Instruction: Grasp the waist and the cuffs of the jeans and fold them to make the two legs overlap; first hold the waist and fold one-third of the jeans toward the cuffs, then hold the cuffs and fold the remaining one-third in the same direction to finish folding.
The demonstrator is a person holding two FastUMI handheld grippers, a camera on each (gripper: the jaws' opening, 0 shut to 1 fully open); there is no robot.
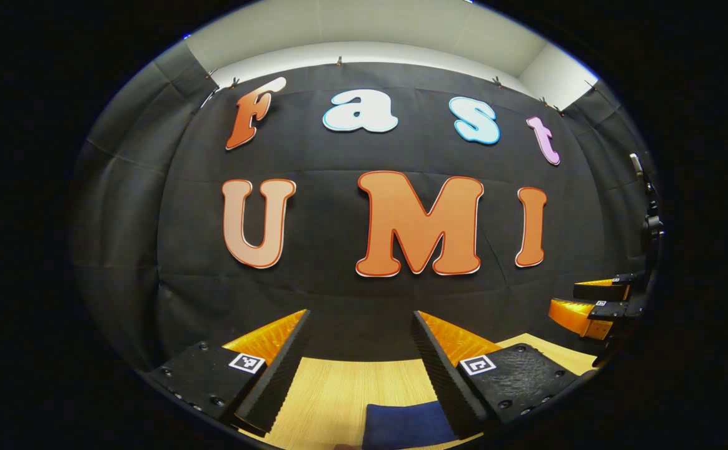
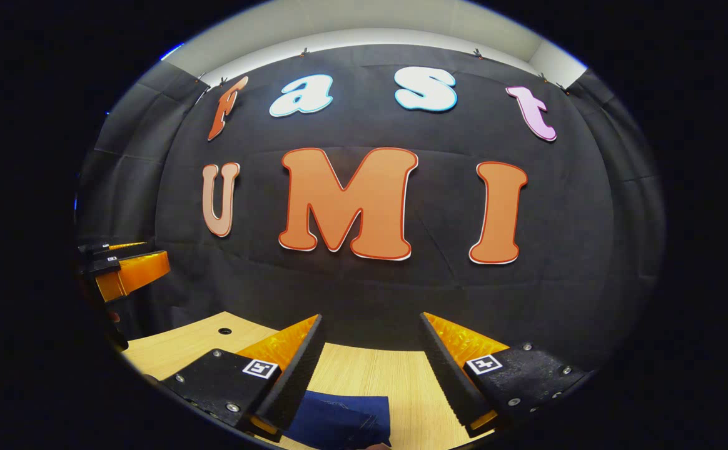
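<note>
Both tongs spread wide, holding nothing, level toward the wall. Jeans (image 1: 409, 425) sit below and just ahead of my left gripper (image 1: 361, 344), between its fingers; same under my right gripper (image 2: 370, 350), nearer its left finger. Long axis: can't tell. I need to pitch down first.

Black cloth wall (image 1: 339, 300) hangs behind a light wood-grain table (image 1: 339, 394), creased, clipped along its top edge. White wall (image 1: 370, 28) and a pale strip above it. Table has 1 small dark hole (image 2: 224, 330). Even indoor light.
</note>
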